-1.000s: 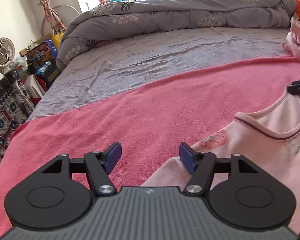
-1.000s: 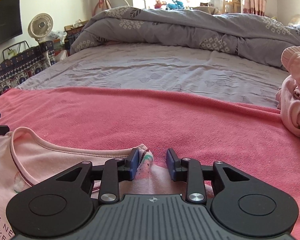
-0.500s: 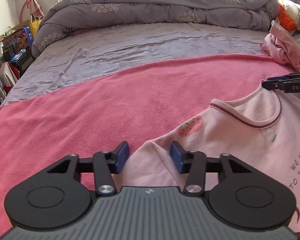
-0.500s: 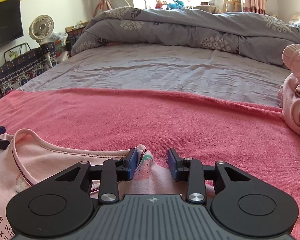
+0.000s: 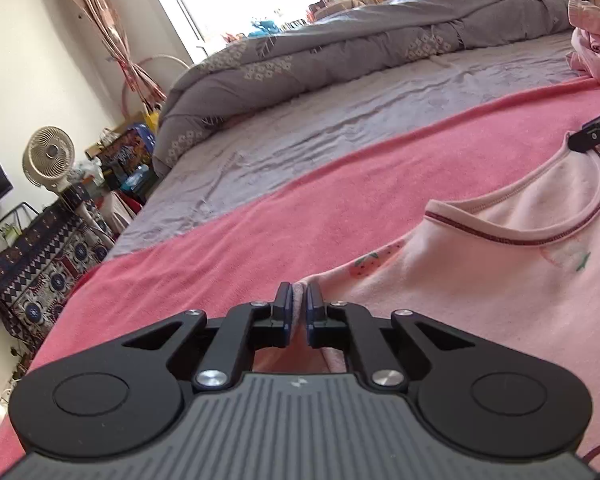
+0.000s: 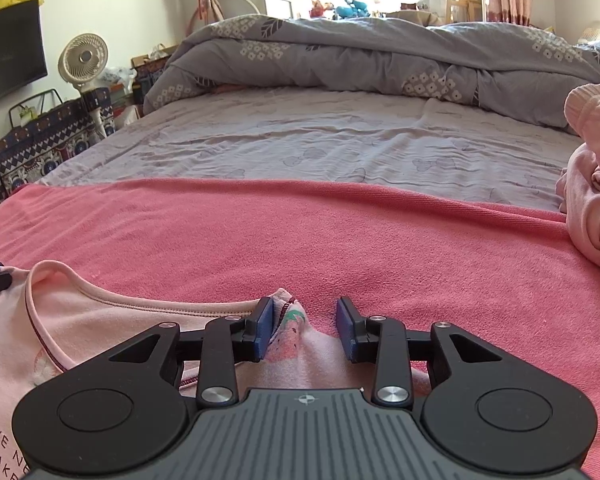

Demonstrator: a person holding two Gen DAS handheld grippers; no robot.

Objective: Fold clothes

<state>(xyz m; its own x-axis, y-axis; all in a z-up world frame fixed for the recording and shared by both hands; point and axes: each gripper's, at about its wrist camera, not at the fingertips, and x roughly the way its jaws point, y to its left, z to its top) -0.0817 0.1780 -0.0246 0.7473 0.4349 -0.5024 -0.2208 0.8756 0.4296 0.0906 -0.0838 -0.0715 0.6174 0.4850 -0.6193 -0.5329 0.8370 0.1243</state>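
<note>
Pink T-shirt (image 5: 480, 292) lies flat on the pink blanket (image 5: 260, 240) on the bed, neckline toward 12 o'clock. Left gripper (image 5: 297, 312) has just been closing; now pinching the shoulder edge of the shirt. Right gripper (image 6: 305, 328) spread, opposite shoulder fabric between the jaws, touching only the 9 o'clock pad. Judgement: close the right fully before lifting; raise both shoulders together, level, so the shirt keeps from skewing.

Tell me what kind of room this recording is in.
Most likely a home bedroom: a bed with a wrinkled grey sheet, a bunched grey floral-print duvet, and a small white standing fan beside a wall-mounted black TV.
</note>
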